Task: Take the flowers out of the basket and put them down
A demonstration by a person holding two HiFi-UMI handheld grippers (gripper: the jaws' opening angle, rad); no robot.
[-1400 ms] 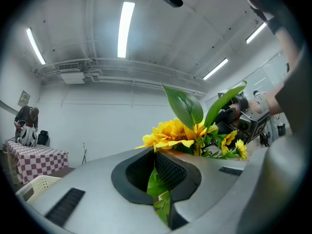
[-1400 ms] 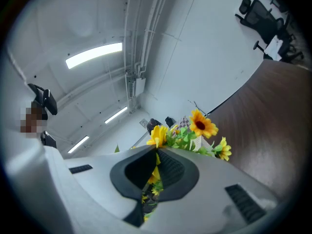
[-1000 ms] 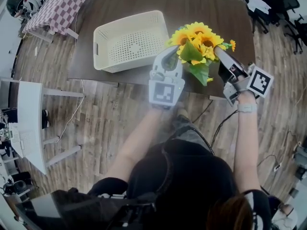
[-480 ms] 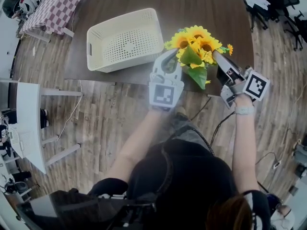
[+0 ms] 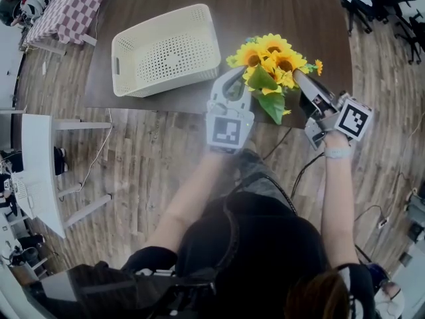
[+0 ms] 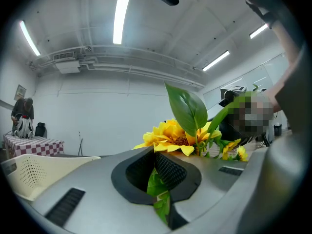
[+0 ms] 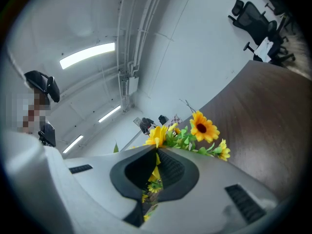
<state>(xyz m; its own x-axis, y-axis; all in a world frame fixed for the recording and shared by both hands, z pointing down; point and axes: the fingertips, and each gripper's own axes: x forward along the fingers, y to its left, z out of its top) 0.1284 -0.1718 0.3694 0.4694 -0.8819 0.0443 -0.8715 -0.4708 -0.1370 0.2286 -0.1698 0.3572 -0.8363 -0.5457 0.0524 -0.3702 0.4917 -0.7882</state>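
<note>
Head view: yellow artificial sunflower bunch (image 5: 269, 57) gripped.
Both left gripper (image 5: 236, 73) and right gripper (image 5: 298, 76) clenched it, right of cream perforated plastic basket (image 5: 166, 52).

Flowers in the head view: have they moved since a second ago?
Yes. The flowers have shifted right, away from the basket; a small gap now separates them.

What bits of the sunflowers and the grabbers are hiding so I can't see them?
- Head view: stems of the flowers, covered by their own blooms and leaves; whether they touch the table can't be told.
- Left gripper view: the grey body of the left gripper blocks everything below its fingers.
- Right gripper view: the body of the right gripper does likewise; the basket lies outside that frame.
</note>
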